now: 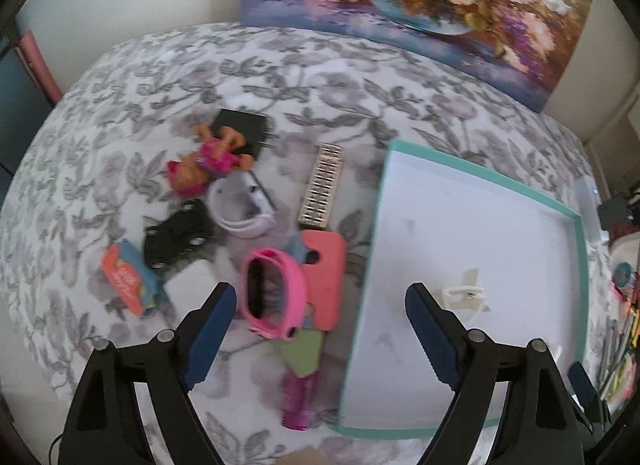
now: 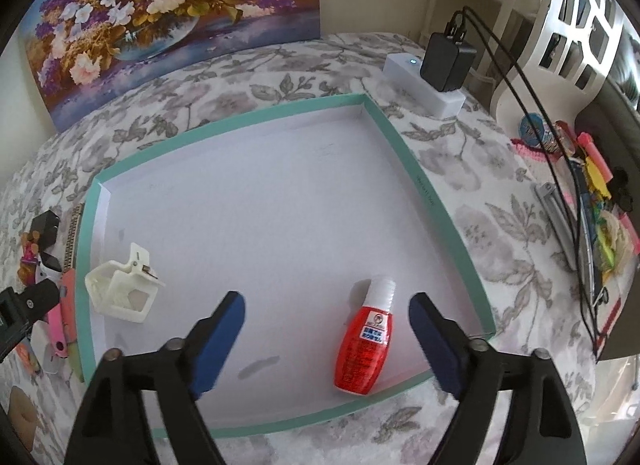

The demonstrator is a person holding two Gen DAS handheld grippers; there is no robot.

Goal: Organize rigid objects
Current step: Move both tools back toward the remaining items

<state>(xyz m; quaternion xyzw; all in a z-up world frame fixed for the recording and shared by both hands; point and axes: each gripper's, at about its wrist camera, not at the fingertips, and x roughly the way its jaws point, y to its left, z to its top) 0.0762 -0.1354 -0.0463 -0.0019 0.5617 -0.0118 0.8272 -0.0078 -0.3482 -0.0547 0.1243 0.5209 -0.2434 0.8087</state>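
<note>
Left wrist: open left hand-held gripper (image 1: 320, 305) above pink watch (image 1: 274, 297), coral case (image 1: 326, 265) beside, right hand-held gripper (image 2: 326, 309) open, red bottle (image 2: 364, 349) in tray (image 2: 436, 201)

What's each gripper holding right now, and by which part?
Nothing. The left gripper is open above the pink watch; the right gripper is open over the tray, beside the red bottle.

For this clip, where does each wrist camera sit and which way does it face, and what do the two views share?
Left wrist: on the left gripper, looking down over the pile beside the teal tray; its open blue fingers show, pink watch between them.
Right wrist: on the right gripper, looking down into the tray; its open fingers frame the red bottle.
Shared: tray, white clip, flower painting.
</note>
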